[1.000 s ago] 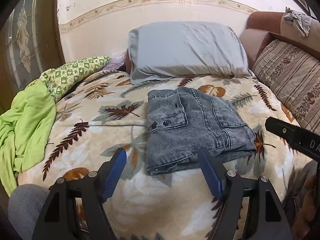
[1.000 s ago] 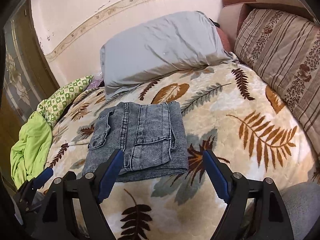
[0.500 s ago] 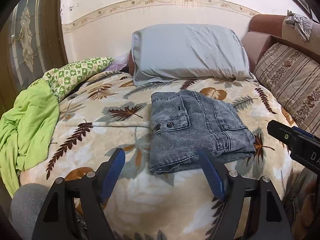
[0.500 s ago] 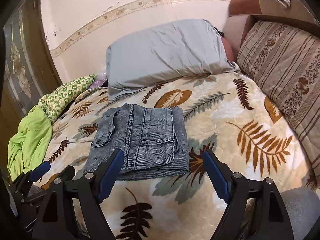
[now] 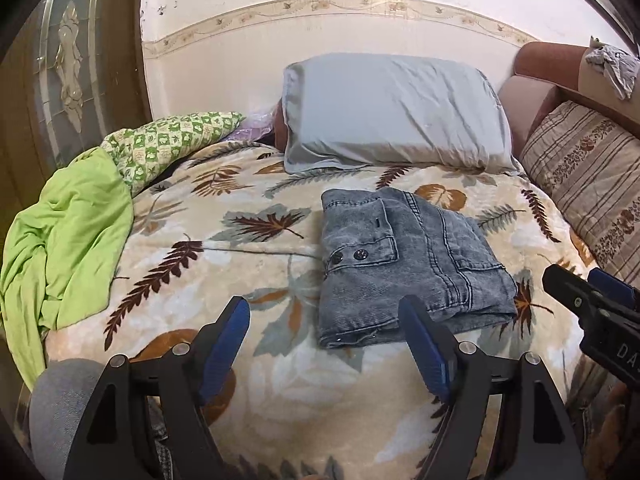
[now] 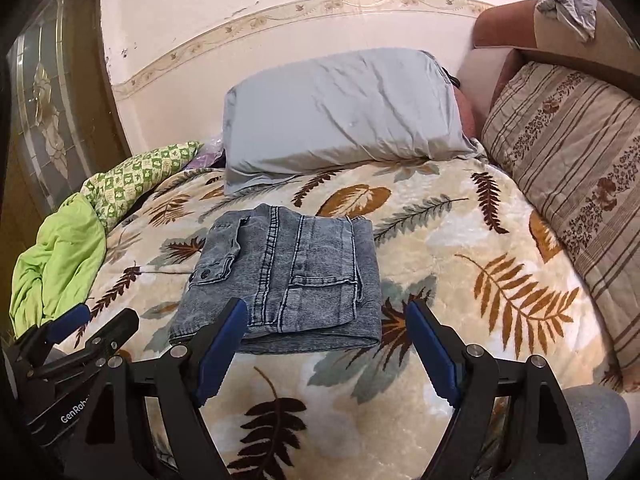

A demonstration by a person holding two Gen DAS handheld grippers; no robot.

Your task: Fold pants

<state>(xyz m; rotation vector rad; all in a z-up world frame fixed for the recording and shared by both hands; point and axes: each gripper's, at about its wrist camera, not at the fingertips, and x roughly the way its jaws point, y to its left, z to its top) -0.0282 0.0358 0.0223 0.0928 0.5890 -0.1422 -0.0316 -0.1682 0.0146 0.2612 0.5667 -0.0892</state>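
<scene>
Grey washed denim pants (image 5: 404, 264) lie folded into a compact rectangle on the leaf-patterned blanket (image 5: 240, 248), in front of the pillow; they also show in the right wrist view (image 6: 284, 276). My left gripper (image 5: 324, 320) is open and empty, above the blanket just near of the pants. My right gripper (image 6: 326, 320) is open and empty, near of the pants' front edge. Each gripper shows in the other's view: the right one (image 5: 592, 304) at the right edge, the left one (image 6: 80, 328) at the lower left.
A grey-blue pillow (image 5: 392, 112) leans on the wall behind the pants. A striped cushion (image 5: 588, 176) and brown sofa arm stand at right. Bright green cloth (image 5: 64, 240) and a green checked cloth (image 5: 168, 144) lie at left. My knees show at the lower corners.
Both grippers have drawn back and lifted slightly from the folded pants, staying open. The pants have not moved.
</scene>
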